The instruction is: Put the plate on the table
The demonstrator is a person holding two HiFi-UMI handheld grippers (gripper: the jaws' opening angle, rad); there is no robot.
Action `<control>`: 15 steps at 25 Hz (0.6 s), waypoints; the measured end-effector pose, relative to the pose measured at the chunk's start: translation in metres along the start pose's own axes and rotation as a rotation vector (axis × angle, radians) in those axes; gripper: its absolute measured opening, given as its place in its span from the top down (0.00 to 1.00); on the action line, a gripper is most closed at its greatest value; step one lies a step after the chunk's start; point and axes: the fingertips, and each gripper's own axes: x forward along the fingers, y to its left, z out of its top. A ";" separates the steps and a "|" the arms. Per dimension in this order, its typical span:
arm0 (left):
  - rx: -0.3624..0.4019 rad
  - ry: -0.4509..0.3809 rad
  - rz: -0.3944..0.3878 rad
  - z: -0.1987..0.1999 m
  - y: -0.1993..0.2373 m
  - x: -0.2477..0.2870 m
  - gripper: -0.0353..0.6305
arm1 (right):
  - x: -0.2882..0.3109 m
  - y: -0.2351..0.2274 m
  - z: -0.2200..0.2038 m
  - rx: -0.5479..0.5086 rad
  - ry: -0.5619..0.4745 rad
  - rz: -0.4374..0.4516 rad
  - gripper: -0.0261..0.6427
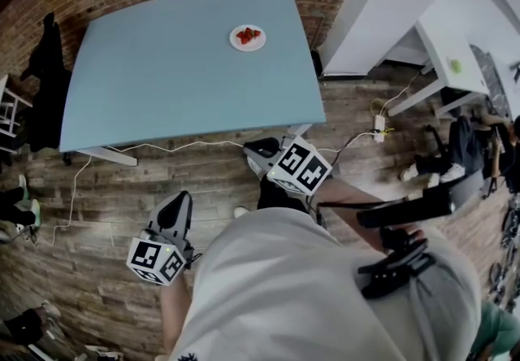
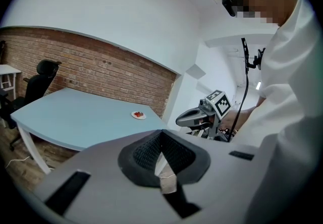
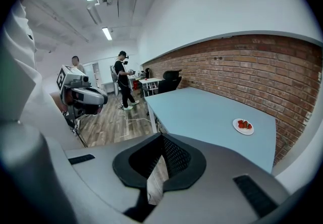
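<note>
A white plate (image 1: 248,37) with red strawberries on it rests on the light-blue table (image 1: 162,75), near its far right part. Both grippers hang over the wooden floor on the near side of the table, well short of the plate. My left gripper (image 1: 179,199) is shut with nothing in it, and my right gripper (image 1: 259,145) is shut and empty too. The left gripper view shows its jaws (image 2: 161,135) closed together, the plate (image 2: 138,114) far off. In the right gripper view the jaws (image 3: 162,140) meet, with the plate (image 3: 243,126) at the right.
A black office chair (image 1: 45,67) stands at the table's left end. White desks (image 1: 439,50) fill the right side. Cables (image 1: 162,144) and a power strip (image 1: 379,123) lie on the floor. A brick wall (image 3: 242,71) backs the table. People (image 3: 122,79) stand far behind.
</note>
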 end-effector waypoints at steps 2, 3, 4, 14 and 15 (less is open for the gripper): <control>0.002 -0.001 -0.005 -0.001 0.000 0.002 0.94 | -0.002 -0.003 0.000 0.000 0.002 -0.003 0.95; 0.002 -0.001 -0.006 -0.001 0.000 0.002 0.94 | -0.003 -0.004 -0.001 0.000 0.003 -0.005 0.95; 0.001 0.001 -0.005 0.000 -0.001 0.003 0.94 | -0.003 -0.005 -0.001 0.000 0.004 -0.006 0.95; 0.003 0.014 0.000 0.003 -0.002 0.008 0.94 | -0.004 -0.010 0.000 -0.017 0.003 0.005 0.95; 0.002 0.015 0.000 0.004 -0.002 0.010 0.94 | -0.003 -0.011 0.001 -0.017 0.003 0.008 0.95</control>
